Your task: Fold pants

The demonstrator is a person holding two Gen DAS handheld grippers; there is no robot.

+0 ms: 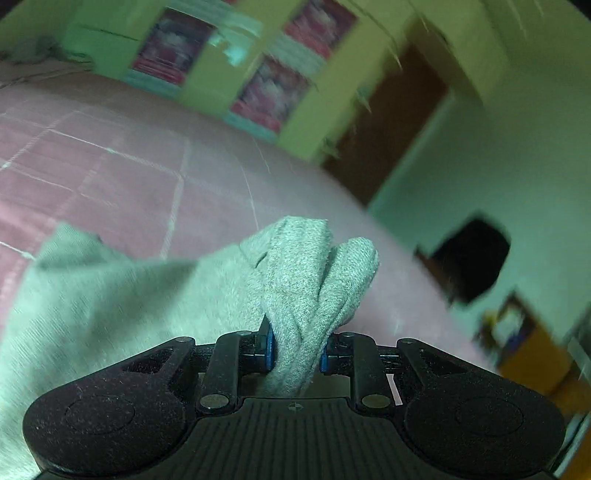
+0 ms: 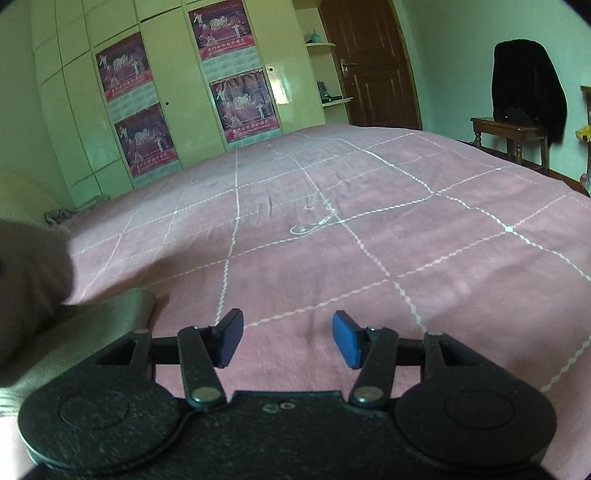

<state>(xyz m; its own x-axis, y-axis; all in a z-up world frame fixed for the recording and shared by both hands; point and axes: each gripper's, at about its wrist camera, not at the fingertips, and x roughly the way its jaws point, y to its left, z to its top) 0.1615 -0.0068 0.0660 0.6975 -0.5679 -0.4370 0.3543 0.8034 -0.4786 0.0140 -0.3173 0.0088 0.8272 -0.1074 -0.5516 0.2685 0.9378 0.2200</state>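
Pink checked bed (image 2: 332,221), grey pants (image 1: 110,295)

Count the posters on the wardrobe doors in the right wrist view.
4. On the wardrobe: upper left poster, lower left, top right, lower right. None look hidden here.

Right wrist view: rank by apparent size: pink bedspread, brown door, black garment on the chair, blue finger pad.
1. pink bedspread
2. brown door
3. black garment
4. blue finger pad, nearest the camera, so it looks larger than it is.
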